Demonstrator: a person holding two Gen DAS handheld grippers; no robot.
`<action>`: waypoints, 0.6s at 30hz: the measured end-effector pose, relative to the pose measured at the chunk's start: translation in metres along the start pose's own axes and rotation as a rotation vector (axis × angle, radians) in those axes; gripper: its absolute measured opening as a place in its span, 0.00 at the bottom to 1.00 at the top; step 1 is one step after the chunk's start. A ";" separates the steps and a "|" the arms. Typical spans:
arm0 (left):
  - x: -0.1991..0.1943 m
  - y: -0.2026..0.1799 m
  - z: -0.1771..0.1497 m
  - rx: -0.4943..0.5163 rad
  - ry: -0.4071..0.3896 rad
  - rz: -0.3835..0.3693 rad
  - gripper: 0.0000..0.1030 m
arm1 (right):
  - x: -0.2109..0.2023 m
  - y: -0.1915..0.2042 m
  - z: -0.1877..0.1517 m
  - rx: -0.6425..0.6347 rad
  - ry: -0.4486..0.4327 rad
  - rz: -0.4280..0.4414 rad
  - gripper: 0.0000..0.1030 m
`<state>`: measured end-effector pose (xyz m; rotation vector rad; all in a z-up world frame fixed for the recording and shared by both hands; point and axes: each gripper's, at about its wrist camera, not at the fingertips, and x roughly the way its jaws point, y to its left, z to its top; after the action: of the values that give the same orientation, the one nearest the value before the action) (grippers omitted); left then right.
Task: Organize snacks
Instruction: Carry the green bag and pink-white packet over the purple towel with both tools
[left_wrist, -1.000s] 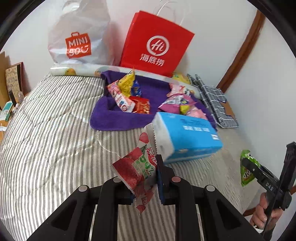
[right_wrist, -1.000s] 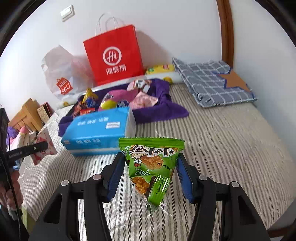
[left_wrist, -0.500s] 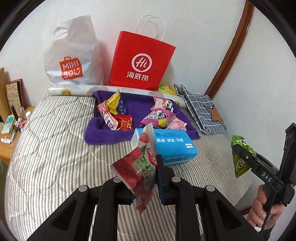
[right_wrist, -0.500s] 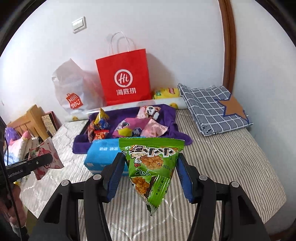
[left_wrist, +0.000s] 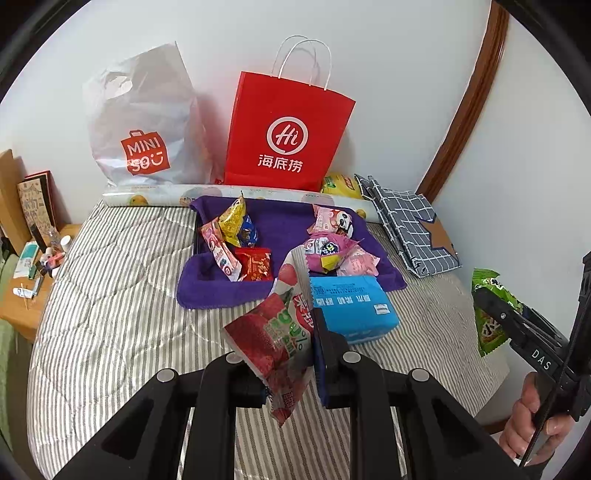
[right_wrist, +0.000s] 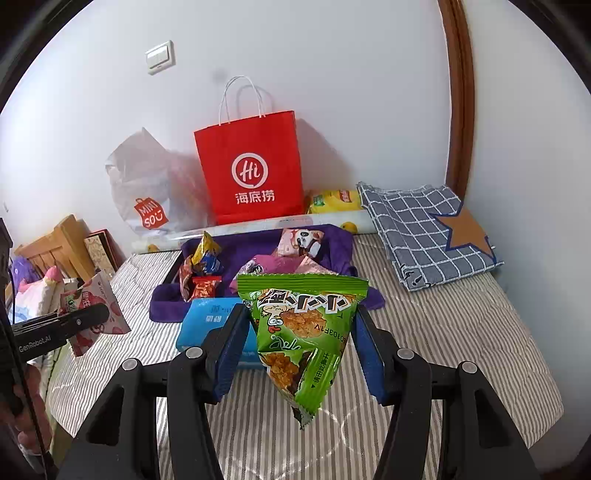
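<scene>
My left gripper (left_wrist: 291, 354) is shut on a red and white strawberry snack packet (left_wrist: 273, 336), held above the striped bed. In the right wrist view that same packet (right_wrist: 92, 314) shows at the far left. My right gripper (right_wrist: 299, 339) is shut on a green triangular snack packet (right_wrist: 303, 328), its blue pads pressing both sides; the packet (left_wrist: 487, 314) also appears at the right edge of the left wrist view. Several loose snacks lie on a purple towel (left_wrist: 280, 225) farther back. A red paper bag (left_wrist: 284, 133) and a white plastic bag (left_wrist: 144, 125) stand against the wall.
A blue tissue pack (left_wrist: 354, 306) lies on the bed in front of the towel. A folded checked cloth (right_wrist: 424, 229) sits at the back right, a yellow packet (right_wrist: 332, 201) beside the red bag. A wooden bedside stand (left_wrist: 26, 266) with small items is at the left. A hand (left_wrist: 535, 417) grips the right tool.
Both grippers have risen with their packets still held, so the bed, towel and bags look smaller and farther away. Neither grip has changed.
</scene>
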<state>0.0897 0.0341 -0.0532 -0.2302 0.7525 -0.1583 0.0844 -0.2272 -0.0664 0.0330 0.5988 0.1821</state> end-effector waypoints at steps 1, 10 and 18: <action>0.001 0.000 0.001 0.000 0.000 -0.002 0.17 | 0.001 0.000 0.002 -0.001 -0.001 0.002 0.55; 0.012 0.001 0.021 0.011 -0.004 0.002 0.17 | 0.015 0.002 0.017 -0.009 0.003 0.009 0.55; 0.023 0.022 0.050 -0.013 -0.023 0.034 0.17 | 0.040 -0.004 0.038 -0.012 0.004 0.001 0.55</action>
<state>0.1420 0.0573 -0.0387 -0.2312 0.7343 -0.1184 0.1390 -0.2227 -0.0576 0.0210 0.6020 0.1872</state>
